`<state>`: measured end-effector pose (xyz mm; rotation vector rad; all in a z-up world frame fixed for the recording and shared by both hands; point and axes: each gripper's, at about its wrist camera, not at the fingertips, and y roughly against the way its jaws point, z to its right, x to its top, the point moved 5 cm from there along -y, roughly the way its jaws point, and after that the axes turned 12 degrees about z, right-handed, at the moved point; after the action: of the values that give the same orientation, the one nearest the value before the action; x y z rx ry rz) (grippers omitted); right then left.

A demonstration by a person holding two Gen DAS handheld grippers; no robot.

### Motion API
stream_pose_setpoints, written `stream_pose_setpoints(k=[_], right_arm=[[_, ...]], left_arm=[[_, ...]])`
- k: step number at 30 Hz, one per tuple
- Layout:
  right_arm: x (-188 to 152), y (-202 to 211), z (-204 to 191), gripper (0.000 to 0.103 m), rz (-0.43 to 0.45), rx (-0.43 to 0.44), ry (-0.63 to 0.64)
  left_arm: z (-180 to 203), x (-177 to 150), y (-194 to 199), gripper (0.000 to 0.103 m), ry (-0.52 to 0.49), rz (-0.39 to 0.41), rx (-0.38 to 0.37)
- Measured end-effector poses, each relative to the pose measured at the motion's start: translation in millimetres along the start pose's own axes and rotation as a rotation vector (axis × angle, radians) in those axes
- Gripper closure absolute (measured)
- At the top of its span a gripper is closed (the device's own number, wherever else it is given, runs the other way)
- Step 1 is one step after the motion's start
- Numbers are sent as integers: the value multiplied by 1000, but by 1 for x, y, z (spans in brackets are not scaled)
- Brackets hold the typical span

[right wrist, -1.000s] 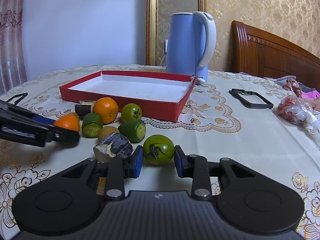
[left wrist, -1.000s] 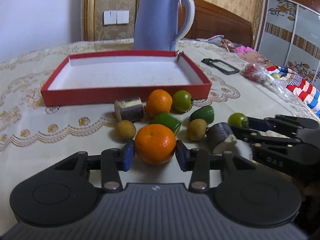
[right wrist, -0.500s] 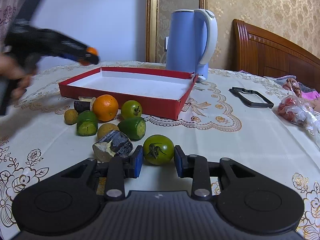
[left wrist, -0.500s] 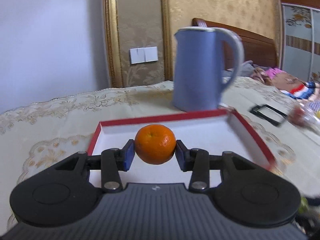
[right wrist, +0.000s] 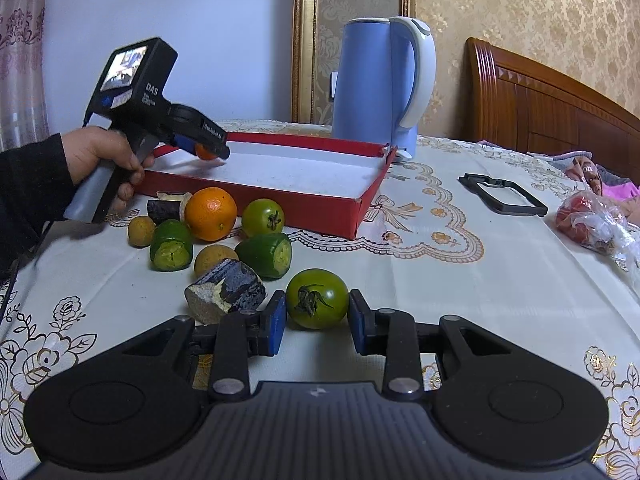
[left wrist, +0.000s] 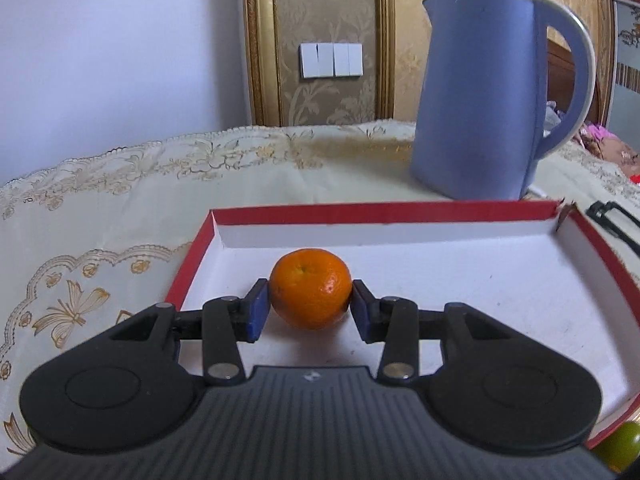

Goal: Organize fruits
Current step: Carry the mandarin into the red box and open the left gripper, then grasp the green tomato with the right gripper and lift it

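My left gripper [left wrist: 310, 304] is shut on an orange tangerine [left wrist: 310, 288], just above the white floor of the red box [left wrist: 360, 214] near its far left corner. In the right wrist view a hand [right wrist: 100, 156] holds that left gripper [right wrist: 210, 151] over the red box [right wrist: 256, 200]. My right gripper [right wrist: 316, 322] is shut on a green tomato [right wrist: 318, 298], low over the tablecloth. To its left lie an orange [right wrist: 211, 213], another green tomato [right wrist: 263, 217], two cut green fruits [right wrist: 171, 245], two small brown fruits [right wrist: 214, 259] and dark cut chunks [right wrist: 226, 292].
A blue kettle [right wrist: 380, 80] stands just behind the box's far right corner. A black frame [right wrist: 502, 199] and a plastic bag with red fruit [right wrist: 592, 224] lie on the tablecloth to the right. A wooden headboard rises behind the table.
My left gripper has carried the tangerine away from the pile of fruit, over the near wall and deep into the red box. The right gripper and its tomato have stayed put.
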<state>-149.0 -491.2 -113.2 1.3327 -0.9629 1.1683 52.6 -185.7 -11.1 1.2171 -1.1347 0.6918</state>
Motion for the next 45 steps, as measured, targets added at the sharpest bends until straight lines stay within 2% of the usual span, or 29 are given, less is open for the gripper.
stream_pose_setpoints(k=[18, 21, 24, 27, 29, 30, 31, 35, 38, 40, 45], right_arm=[[0, 0, -1, 71, -2, -5, 14], [0, -1, -1, 71, -2, -5, 14], [0, -1, -2, 71, -3, -6, 17], [0, -2, -1, 71, -3, -6, 17], [0, -2, -1, 71, -3, -6, 16], [0, -2, -2, 71, -3, -6, 17], [0, -2, -2, 71, -3, -6, 17], [0, -3, -1, 71, -4, -5, 15], [-1, -3, -2, 71, -4, -8, 22], [-1, -3, -4, 71, -3, -12, 34], [-1, -3, -9, 71, 0, -32, 76]], left_arm=[[8, -4, -1, 62, -34, -19, -13], [8, -4, 1, 54, -34, -11, -8], [9, -5, 3, 54, -35, -10, -17], [8, 0, 12, 51, -31, 17, -25], [4, 8, 26, 40, -16, 67, -31], [2, 12, 33, 31, -11, 92, -26], [-1, 18, 41, 28, -6, 125, -16], [-14, 31, 64, 28, -7, 217, 17], [-30, 31, 78, 21, 1, 272, 66], [-42, 28, 82, 18, 10, 288, 97], [-67, 20, 75, 18, 84, 246, 112]])
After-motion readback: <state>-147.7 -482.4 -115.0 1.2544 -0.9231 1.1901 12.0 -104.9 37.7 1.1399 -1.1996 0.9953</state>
